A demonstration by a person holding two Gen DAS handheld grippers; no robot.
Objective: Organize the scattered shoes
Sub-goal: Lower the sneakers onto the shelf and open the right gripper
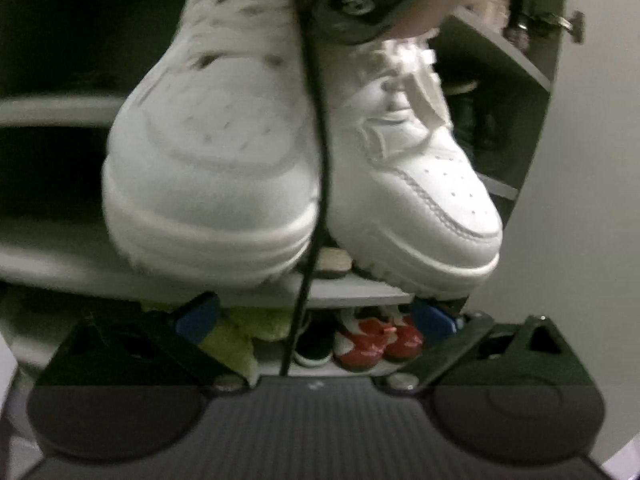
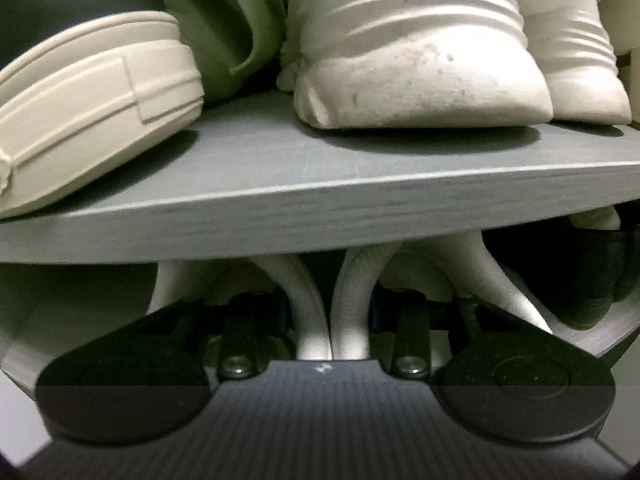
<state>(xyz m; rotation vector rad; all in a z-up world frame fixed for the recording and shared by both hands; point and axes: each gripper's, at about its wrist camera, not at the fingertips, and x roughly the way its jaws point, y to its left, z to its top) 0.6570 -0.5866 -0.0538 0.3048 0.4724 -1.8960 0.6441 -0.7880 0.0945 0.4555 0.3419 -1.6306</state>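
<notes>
Progress: I judged it mostly done, shelves held many shoes | White sneakers [image 1: 280,152]: pair beside the shoe rack [image 1: 352,290] | Left gripper [image 1: 316,316]: fingers wide, holding nothing | Right gripper [image 2: 332,312]: fingers narrow around two white heels [image 2: 332,300], grip unclear.

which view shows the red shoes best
The left wrist view: the red shoes sit on a low shelf of the rack, seen between the open left tongs, below two white sneakers. The right wrist view shows none of them.
</notes>
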